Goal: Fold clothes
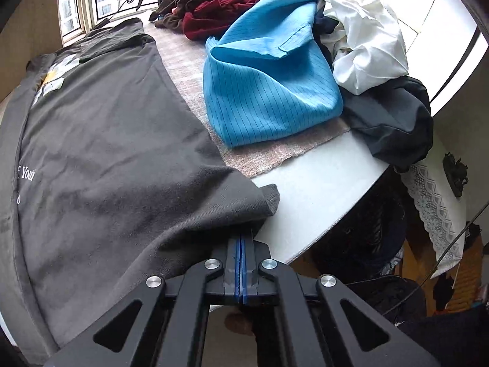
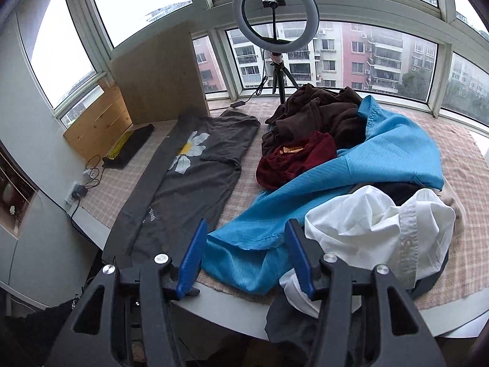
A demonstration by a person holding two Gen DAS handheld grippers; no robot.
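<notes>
A dark grey T-shirt [image 1: 107,153] with a white flower print lies flat along the left of the table, also in the right wrist view as the T-shirt [image 2: 195,177]. My left gripper [image 1: 243,237] is shut at its near hem corner, and the cloth's edge runs in between the blue pads. My right gripper [image 2: 244,244] hangs open over the near end of a crumpled blue striped garment [image 2: 382,153], with nothing pinched between its fingers [image 2: 192,257]. That blue garment [image 1: 269,91] lies right of the T-shirt.
A pile holds a white shirt [image 2: 366,223], a dark red garment [image 2: 293,159], a brown one [image 2: 321,113] and a dark grey one [image 1: 394,122]. The white table edge [image 1: 321,183] curves close by. A ring light [image 2: 275,9] and wooden boards [image 2: 159,73] stand by the windows.
</notes>
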